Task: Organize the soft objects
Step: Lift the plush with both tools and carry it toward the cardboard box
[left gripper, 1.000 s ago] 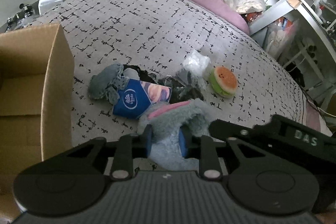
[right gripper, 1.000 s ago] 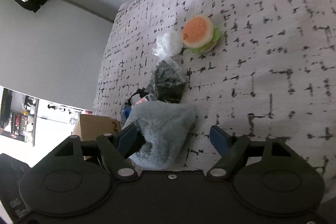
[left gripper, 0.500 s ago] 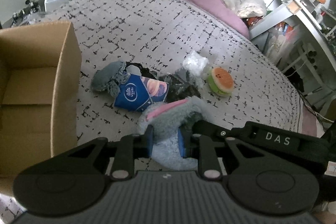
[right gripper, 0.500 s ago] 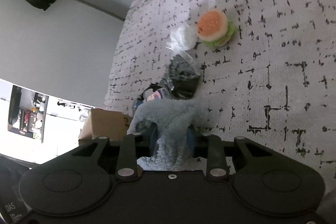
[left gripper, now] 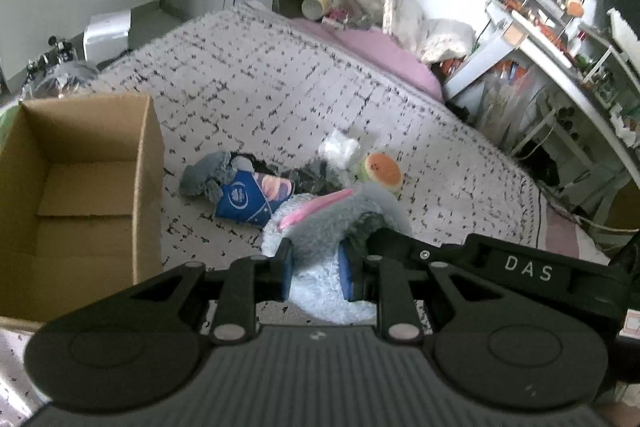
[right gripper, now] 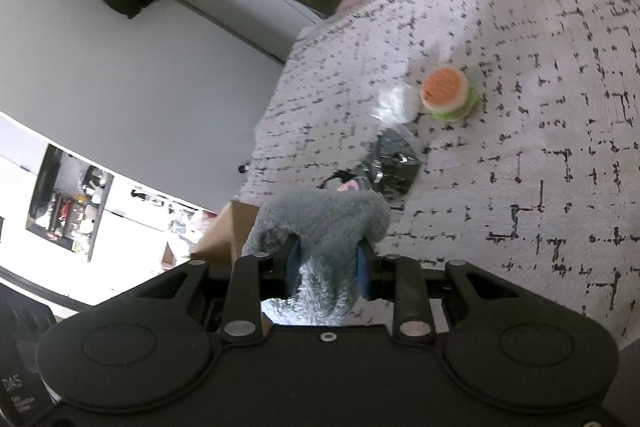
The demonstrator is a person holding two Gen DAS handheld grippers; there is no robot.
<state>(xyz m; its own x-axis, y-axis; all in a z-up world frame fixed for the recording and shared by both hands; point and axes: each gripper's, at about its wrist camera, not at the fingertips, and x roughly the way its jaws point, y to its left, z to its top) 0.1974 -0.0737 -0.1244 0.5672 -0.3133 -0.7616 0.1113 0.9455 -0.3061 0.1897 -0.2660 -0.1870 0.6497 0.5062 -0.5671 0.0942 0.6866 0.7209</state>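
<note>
On the patterned bedspread, at nine o'clock in the left wrist view, an open cardboard box stands empty-looking. Toward the centre lie a small grey plush, touching a blue tissue pack, then crumpled plastic bags and a burger toy at one o'clock of the pack. At six o'clock the left gripper pinches a fluffy grey plush with pink lining, jaws narrowed tight on its pale fur. The right gripper, reaching in from four o'clock there, has just closed its jaws and now clamps the same plush from the other side, lifted above the bedspread.
</note>
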